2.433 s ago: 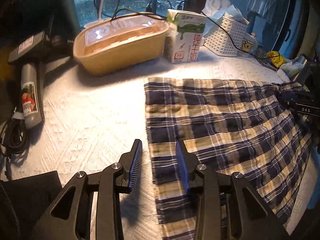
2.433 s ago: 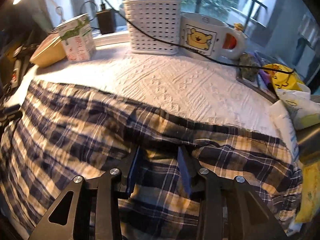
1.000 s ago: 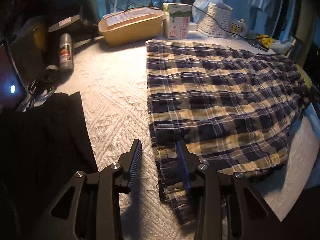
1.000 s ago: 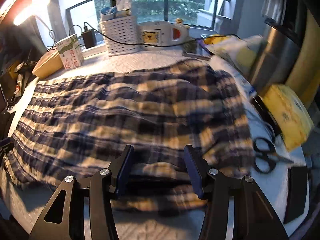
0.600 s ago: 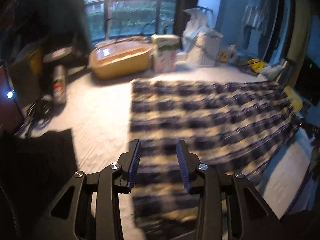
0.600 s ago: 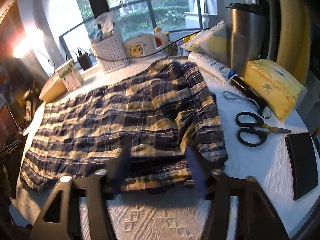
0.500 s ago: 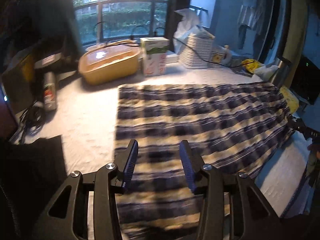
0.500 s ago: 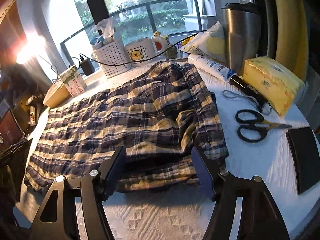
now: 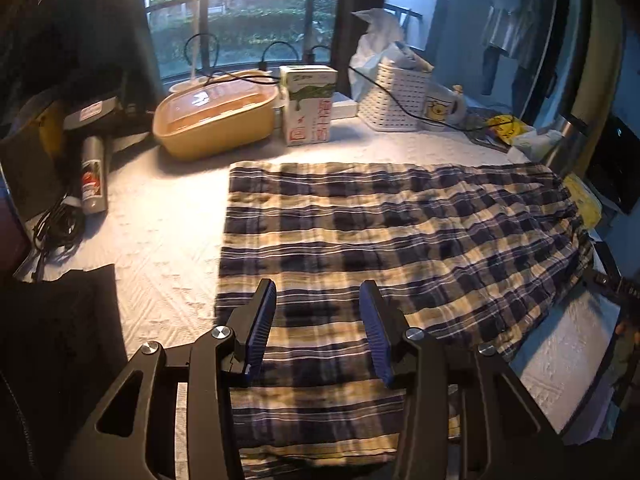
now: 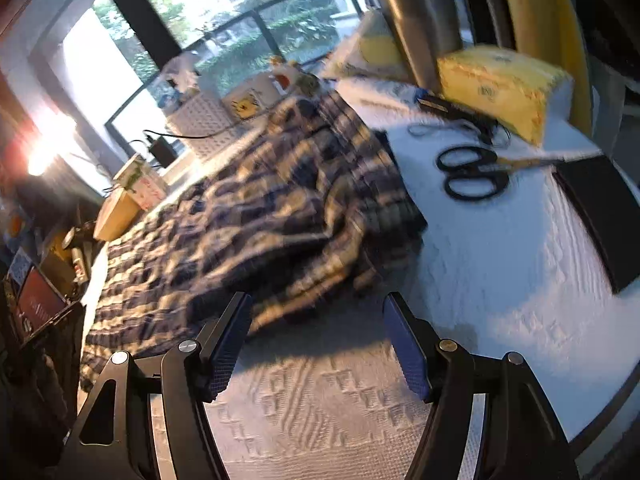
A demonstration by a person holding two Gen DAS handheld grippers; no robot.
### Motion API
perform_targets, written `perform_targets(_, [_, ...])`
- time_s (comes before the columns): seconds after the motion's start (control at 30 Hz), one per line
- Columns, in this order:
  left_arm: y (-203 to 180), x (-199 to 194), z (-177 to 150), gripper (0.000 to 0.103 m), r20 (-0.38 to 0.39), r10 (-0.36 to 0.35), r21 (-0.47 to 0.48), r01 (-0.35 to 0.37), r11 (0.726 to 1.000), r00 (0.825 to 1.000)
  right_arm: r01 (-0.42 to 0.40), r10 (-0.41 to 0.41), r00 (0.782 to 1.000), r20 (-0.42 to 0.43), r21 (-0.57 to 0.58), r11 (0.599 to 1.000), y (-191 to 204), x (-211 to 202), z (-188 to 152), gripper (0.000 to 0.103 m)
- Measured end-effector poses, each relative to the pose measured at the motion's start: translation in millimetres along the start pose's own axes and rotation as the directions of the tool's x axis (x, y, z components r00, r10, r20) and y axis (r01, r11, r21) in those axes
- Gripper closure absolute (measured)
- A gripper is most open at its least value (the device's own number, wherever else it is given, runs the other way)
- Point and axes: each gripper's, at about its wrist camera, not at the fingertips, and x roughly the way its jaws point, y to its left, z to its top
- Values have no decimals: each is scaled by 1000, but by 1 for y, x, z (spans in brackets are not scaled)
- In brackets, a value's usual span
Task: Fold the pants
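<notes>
The navy, cream and tan plaid pants [image 9: 380, 240] lie spread flat across the white textured cloth [image 9: 160, 240], leg hems at the left and waist at the right. My left gripper [image 9: 318, 332] is open and empty, held above the near part of the pants. In the right wrist view the pants [image 10: 248, 208] lie rumpled with the waist end bunched at the right. My right gripper [image 10: 320, 344] is wide open and empty, held over bare cloth [image 10: 500, 280] near the waist end.
At the back stand a tan lidded tub [image 9: 216, 114], a milk carton [image 9: 308, 106], a white basket [image 9: 394, 98] and a bear mug [image 9: 442, 106]. A spray can [image 9: 93, 176] and dark cloth [image 9: 52, 340] lie left. Black scissors [image 10: 472, 172], a yellow tissue pack [image 10: 504, 88], a steel flask [image 10: 420, 20] and a black pad [image 10: 604, 216] lie right.
Both grippers have let go of the pants, drawn back and risen. The right gripper has opened wider and swung to the right over bare cloth. The pants lie still.
</notes>
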Motion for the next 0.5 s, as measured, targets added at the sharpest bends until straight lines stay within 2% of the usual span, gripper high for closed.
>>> perform_targets(0.27, [13, -6, 5, 60, 18, 26, -23, -25, 999, 1000, -50, 46, 998, 47, 88, 995, -12, 20, 25, 32])
perform_targets(0.4, [24, -5, 6, 60, 15, 47, -48, -47, 998, 999, -136, 126, 989, 73, 154, 979, -18, 38, 42, 33])
perform_targets(0.47, [29, -5, 6, 60, 13, 56, -61, -55, 997, 998, -164, 151, 985, 85, 181, 970, -19, 46, 49, 50])
perform_targets(0.5, [31, -5, 6, 60, 13, 58, -65, -57, 996, 998, -184, 170, 982, 83, 208, 961, -22, 51, 52, 71])
